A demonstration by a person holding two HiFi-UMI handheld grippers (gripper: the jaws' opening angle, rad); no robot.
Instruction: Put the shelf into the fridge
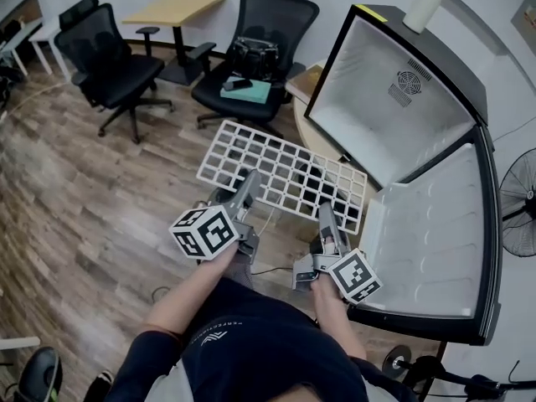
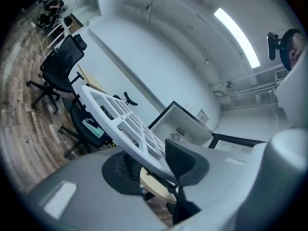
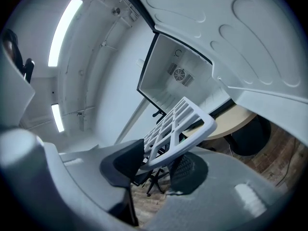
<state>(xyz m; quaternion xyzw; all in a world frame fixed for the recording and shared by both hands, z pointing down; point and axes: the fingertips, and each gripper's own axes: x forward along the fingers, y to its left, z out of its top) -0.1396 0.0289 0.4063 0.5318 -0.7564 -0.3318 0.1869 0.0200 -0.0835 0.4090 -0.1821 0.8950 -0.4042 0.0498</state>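
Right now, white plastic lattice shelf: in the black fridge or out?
Out: left gripper and right gripper hold the shelf outside the open fridge.

The light is even and cool, rather dim in my head view, where the wooden floor (image 1: 75,199) looks dull and the corners fall off darker. The white inside of the fridge (image 1: 377,115) is the brightest patch, close to washed out. Shadows under the office chairs (image 1: 109,57) are soft. Both gripper views bend hard like a fisheye and are ringed in black. The ceiling light strips (image 2: 236,35) (image 3: 62,30) glare there, blown white. The shelf (image 2: 113,124) (image 3: 185,143) reads fairly sharp, while the grey bodies of my left gripper (image 2: 154,162) and right gripper (image 3: 156,165), close to the lens, are soft.
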